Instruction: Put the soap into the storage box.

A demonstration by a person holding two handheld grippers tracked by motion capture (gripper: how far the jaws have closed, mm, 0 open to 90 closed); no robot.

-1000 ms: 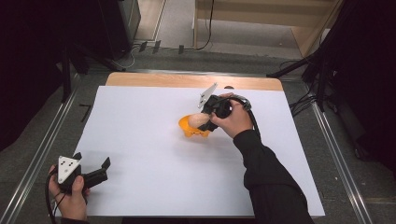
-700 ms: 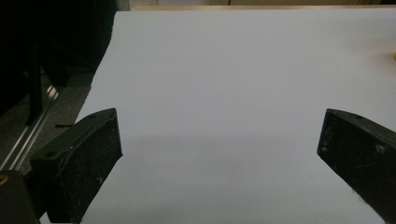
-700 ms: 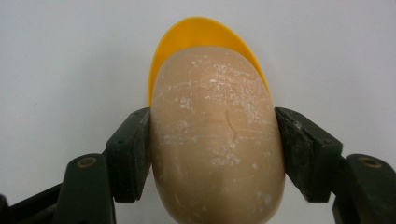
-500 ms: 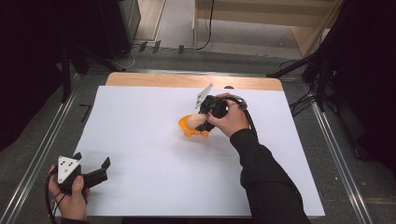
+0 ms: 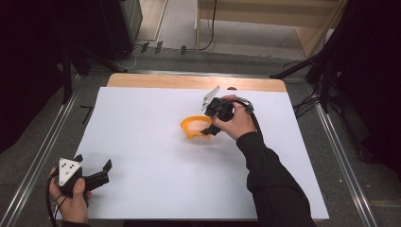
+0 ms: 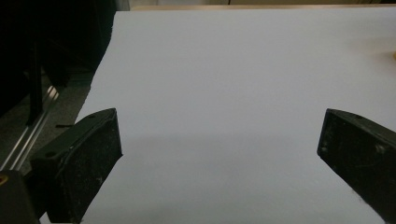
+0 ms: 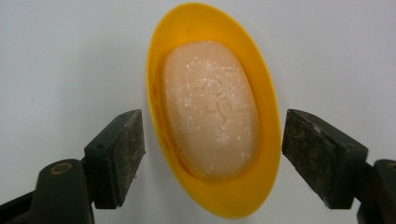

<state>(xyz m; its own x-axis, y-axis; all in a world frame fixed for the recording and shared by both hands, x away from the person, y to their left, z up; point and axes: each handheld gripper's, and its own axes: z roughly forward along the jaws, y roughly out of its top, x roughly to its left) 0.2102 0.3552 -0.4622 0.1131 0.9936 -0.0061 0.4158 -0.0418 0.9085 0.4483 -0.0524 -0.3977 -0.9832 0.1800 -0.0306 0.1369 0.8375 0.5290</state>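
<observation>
Our right gripper has its two black jaws wide apart, one on each side of the yellow dish. They hold nothing, and neither jaw touches the dish yet. In the dish lies a pale bar of soap, with little cracks and white specks on top. From the high view we see the right gripper tipped down over the yellow dish, which sits on the white sheet near the middle of the table, a bit toward the far side.

We think we are at the step of getting ready to grab. The jaws are lined up on the long sides of the dish, but they have not squeezed.

Next we need to choose: squeeze the dish by its rim, or go lower and pinch the soap itself. The soap may be slippery, so a slow, soft squeeze looks best. The dish is thin and could tip if we push on one side first.

Our left gripper rests by the near left corner of the sheet, well apart from the dish. Its jaws are spread apart too, with nothing between them.
</observation>
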